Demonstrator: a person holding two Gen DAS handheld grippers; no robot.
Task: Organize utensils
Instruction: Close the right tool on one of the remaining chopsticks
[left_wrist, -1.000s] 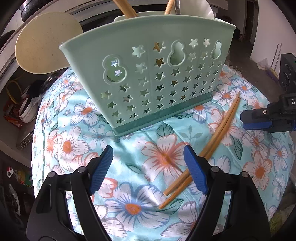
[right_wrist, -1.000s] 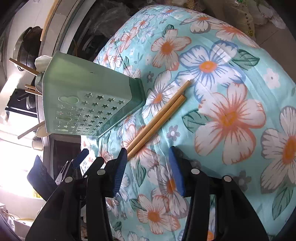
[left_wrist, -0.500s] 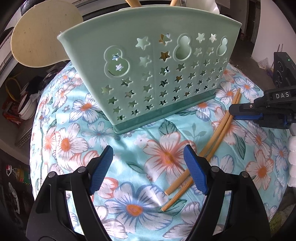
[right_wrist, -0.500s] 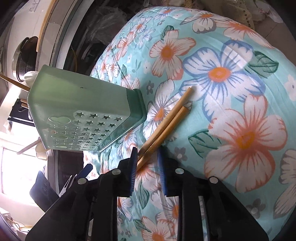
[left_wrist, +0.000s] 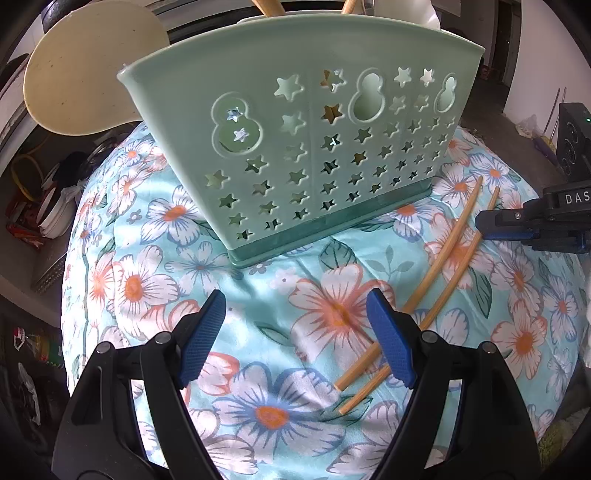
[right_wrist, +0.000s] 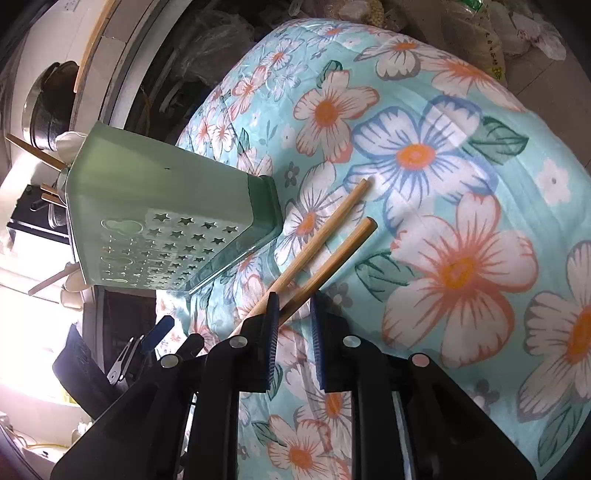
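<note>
Right gripper (right_wrist: 293, 314): jaws pulled in narrow around the 2 chopsticks (right_wrist: 325, 254), which cross between the pads (the grip looks to be near their thin ends, so most of the length sticks out ahead).
Left gripper (left_wrist: 295, 332): spread wide, holding nothing, hovering over the cloth (left_wrist: 155, 288) in front of the holder (left_wrist: 295, 147).
Chopsticks: lying on the cloth, just right of the holder's base, splayed apart at the far ends.
Risk 1: the sticks are not parallel; 1 may slip or scissor out when lifted.
Risk 2: a long overhang could swing and knock the holder, which looks light and stands on soft, bulging cloth.
Risk 3: pads may pinch cloth along with the sticks.
Edges: the cloth falls away on every side; a dropped stick could roll off.
Open room: clear cloth right of the sticks; the holder's top already has a spatula (left_wrist: 92, 70) and handles in it.
</note>
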